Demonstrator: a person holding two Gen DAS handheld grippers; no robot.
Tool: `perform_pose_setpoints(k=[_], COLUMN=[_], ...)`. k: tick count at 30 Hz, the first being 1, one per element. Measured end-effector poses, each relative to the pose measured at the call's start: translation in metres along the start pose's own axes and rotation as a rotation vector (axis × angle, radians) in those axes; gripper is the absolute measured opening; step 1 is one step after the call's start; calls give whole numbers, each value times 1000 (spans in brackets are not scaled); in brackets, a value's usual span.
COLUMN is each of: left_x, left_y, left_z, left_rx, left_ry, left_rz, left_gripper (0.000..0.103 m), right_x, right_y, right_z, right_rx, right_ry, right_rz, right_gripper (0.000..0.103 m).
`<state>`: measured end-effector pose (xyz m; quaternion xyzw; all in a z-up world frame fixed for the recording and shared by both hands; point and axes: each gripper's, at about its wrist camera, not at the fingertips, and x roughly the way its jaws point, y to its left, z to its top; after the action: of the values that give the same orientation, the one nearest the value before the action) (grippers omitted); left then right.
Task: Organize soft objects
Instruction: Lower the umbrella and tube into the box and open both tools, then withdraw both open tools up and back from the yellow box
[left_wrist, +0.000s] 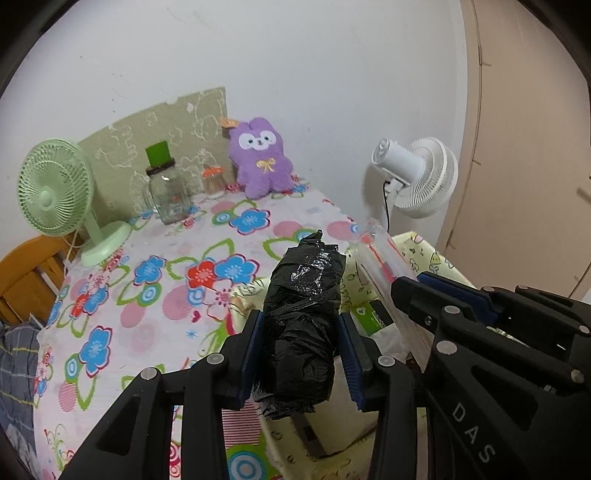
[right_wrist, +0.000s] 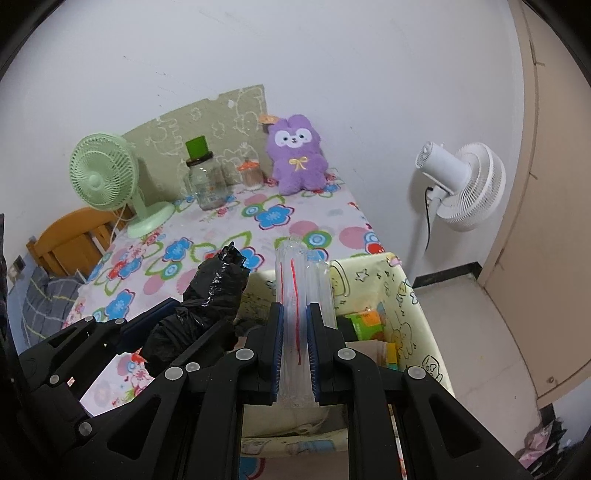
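My left gripper (left_wrist: 301, 325) is shut on a roll of black plastic bags (left_wrist: 304, 314) and holds it above the near edge of a yellow fabric storage box (left_wrist: 436, 258). My right gripper (right_wrist: 295, 317) is shut on a clear plastic packet with red lines (right_wrist: 299, 291) and holds it upright over the same box (right_wrist: 402, 291). The right gripper shows at the right of the left wrist view (left_wrist: 410, 291). The black roll also shows in the right wrist view (right_wrist: 207, 299). A purple plush toy (left_wrist: 258, 158) sits at the table's far edge against the wall.
The flowered tablecloth (left_wrist: 155, 280) holds a green desk fan (left_wrist: 59, 188), a glass jar with a green lid (left_wrist: 166, 192) and a small orange-lidded jar (left_wrist: 213, 181). A white fan (right_wrist: 461, 184) stands on the right. The box holds green and yellow packs (right_wrist: 365, 321). A wooden chair (right_wrist: 70, 240) is left.
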<state>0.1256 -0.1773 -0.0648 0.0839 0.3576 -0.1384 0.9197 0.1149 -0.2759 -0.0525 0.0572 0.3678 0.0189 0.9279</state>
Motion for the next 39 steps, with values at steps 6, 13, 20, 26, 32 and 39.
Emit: perform_pose_setpoints(k=[6, 13, 20, 26, 32, 39], left_x=[19, 35, 38, 36, 29, 16], left_y=[-7, -10, -8, -6, -7, -6], left_z=[2, 6, 8, 8, 7, 4], left_rx=[14, 32, 41, 38, 46, 51], left_ry=[38, 74, 101, 108, 101, 71], left_rz=[-19, 36, 11, -16, -20, -7], left_gripper=[42, 75, 81, 83, 86, 95], right_x=[16, 32, 41, 43, 41, 29], right_y=[-11, -20, -22, -21, -19, -15], right_z=[-1, 1, 4, 5, 5, 2], right_rx=[25, 39, 49, 51, 51, 57], right_ry=[33, 60, 81, 89, 88, 61], right_rz=[-9, -9, 24, 38, 49, 47], right_gripper=[15, 15, 15, 15, 29, 61])
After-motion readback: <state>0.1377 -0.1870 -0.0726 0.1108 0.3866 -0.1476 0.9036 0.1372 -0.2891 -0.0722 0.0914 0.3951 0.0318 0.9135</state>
